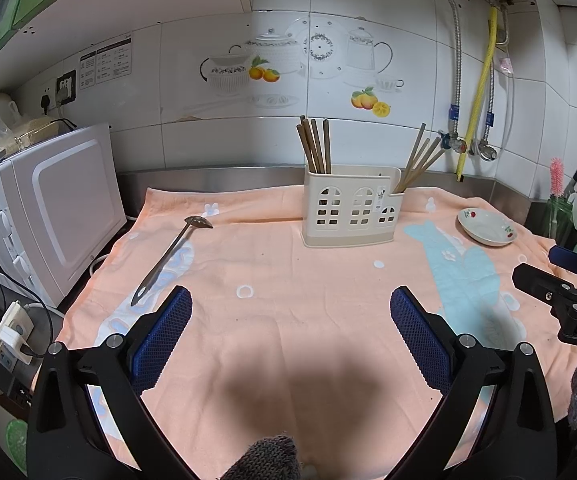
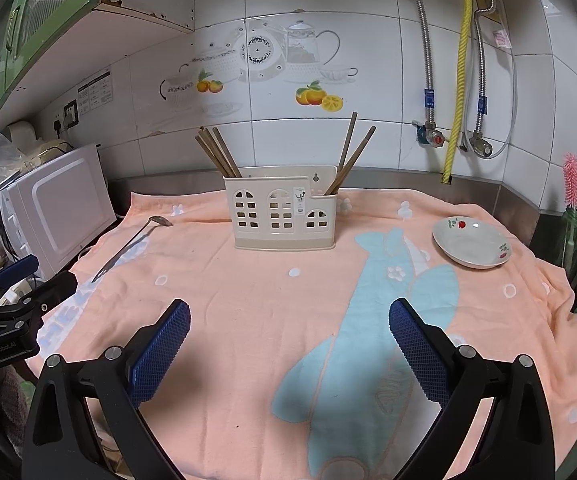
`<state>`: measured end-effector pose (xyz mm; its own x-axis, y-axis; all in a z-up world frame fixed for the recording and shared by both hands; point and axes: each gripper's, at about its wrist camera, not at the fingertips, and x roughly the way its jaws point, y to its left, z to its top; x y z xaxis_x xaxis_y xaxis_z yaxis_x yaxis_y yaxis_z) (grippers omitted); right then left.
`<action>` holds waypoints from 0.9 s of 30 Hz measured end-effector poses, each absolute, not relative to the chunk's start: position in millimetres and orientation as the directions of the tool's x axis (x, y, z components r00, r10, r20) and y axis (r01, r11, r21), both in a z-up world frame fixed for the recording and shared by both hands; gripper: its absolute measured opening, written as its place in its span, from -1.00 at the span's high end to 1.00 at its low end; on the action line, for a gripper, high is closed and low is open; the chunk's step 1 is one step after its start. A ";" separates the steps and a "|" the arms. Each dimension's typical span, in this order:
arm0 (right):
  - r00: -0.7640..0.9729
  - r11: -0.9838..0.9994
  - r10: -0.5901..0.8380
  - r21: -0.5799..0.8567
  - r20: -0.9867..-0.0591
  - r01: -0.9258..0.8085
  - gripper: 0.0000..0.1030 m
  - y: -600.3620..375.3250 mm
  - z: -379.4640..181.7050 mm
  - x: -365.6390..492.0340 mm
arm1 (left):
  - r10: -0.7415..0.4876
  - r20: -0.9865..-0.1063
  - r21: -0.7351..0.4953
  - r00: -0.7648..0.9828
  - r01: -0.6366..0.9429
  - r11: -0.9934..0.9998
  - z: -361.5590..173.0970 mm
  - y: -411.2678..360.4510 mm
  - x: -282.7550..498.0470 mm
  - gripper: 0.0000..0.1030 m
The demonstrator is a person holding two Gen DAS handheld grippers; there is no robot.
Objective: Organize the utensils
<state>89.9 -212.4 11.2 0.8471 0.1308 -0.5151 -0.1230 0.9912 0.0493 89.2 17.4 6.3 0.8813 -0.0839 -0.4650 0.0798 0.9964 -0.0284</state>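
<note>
On the peach towel (image 1: 288,280), the ladle (image 1: 172,254) lies just ahead-left of the wide, empty left claw (image 1: 290,304).

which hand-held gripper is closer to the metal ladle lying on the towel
Left. The left hand-held gripper hangs open just short of the ladle, whose handle tip lies beside its left finger. The right hand-held gripper, also open, sits further right, nearer the dish.

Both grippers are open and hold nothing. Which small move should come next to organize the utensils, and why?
Probably move the left gripper forward and left toward the metal spoon and lower its open fingers around the handle. The spoon is the only utensil lying loose on the towel, on the left side, while the chopsticks already stand in the holder. The right gripper is farther from it.
</note>
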 end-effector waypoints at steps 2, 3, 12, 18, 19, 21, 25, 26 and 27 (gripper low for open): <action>0.847 0.991 0.131 0.050 -0.515 -0.123 -0.87 -212.5 11.1 89.9 | -0.085 -0.465 -0.028 0.881 0.082 0.996 6.1 17.7 88.7 -0.90; 0.847 0.991 0.132 0.050 -0.514 -0.123 -0.87 -212.6 11.1 89.8 | -0.085 -0.465 -0.028 0.881 0.081 0.996 6.0 17.8 88.4 -0.90; 0.845 0.991 0.135 0.053 -0.517 -0.125 -0.87 -210.0 9.8 88.3 | -0.088 -0.468 -0.027 0.879 0.085 0.996 5.3 16.8 89.0 -0.90; 0.844 0.991 0.135 0.052 -0.518 -0.126 -0.87 -208.9 9.3 87.8 | -0.086 -0.468 -0.025 0.879 0.084 0.996 4.7 15.5 88.8 -0.90; 0.844 0.991 0.135 0.052 -0.519 -0.126 -0.87 -208.9 9.1 88.4 | -0.089 -0.467 -0.026 0.880 0.087 0.996 4.5 15.3 88.5 -0.90; 0.844 0.990 0.137 0.055 -0.519 -0.127 -0.87 -208.8 8.6 88.6 | -0.083 -0.462 -0.020 0.883 0.083 0.996 4.1 15.2 87.9 -0.90; 0.843 0.990 0.137 0.055 -0.519 -0.127 -0.87 -207.9 8.3 88.2 | -0.082 -0.464 -0.023 0.882 0.080 0.997 3.8 16.3 88.8 -0.90; 0.844 0.990 0.137 0.054 -0.519 -0.127 -0.87 -207.9 8.3 88.3 | -0.078 -0.465 -0.022 0.882 0.077 0.997 3.8 16.4 89.0 -0.90; 0.843 0.990 0.137 0.054 -0.520 -0.128 -0.87 -207.6 7.8 88.5 | -0.076 -0.467 -0.023 0.881 0.074 0.997 3.5 16.5 89.4 -0.90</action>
